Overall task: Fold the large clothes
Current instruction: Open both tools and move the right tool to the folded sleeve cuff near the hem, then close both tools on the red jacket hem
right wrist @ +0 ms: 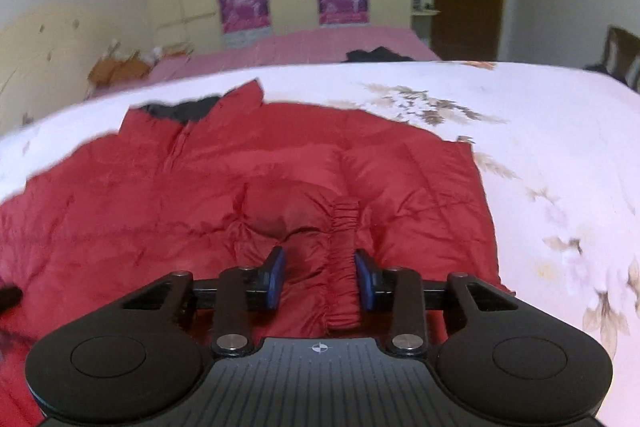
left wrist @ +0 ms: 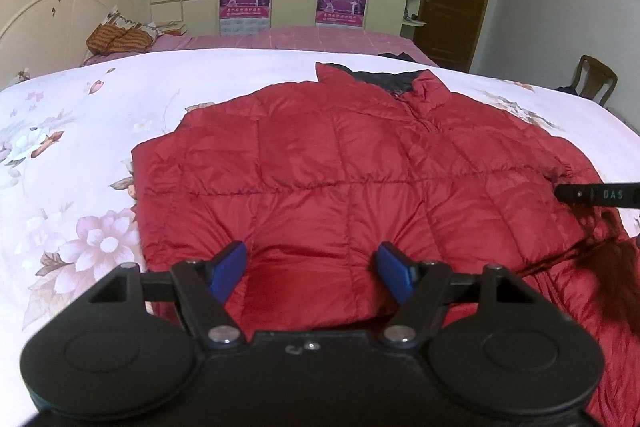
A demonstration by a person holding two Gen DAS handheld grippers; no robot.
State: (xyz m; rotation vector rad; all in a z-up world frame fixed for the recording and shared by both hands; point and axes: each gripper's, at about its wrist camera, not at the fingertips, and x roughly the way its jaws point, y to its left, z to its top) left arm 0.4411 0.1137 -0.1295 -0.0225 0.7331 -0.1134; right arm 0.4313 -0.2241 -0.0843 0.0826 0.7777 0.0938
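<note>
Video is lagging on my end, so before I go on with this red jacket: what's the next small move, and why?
Probably close the right gripper on the elastic cuff. The cuff of the folded-in sleeve already lies between its fingers, and no firm pinch shows yet. The left gripper is open over the red jacket hem, so it can wait.

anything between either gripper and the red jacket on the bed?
Nothing visible. The left gripper hovers with open jaws right over the red jacket near its hem. The right gripper already has the elastic sleeve cuff between its jaws; whether the pads press it is unclear. Floral bedspread around the jacket is bare.
</note>
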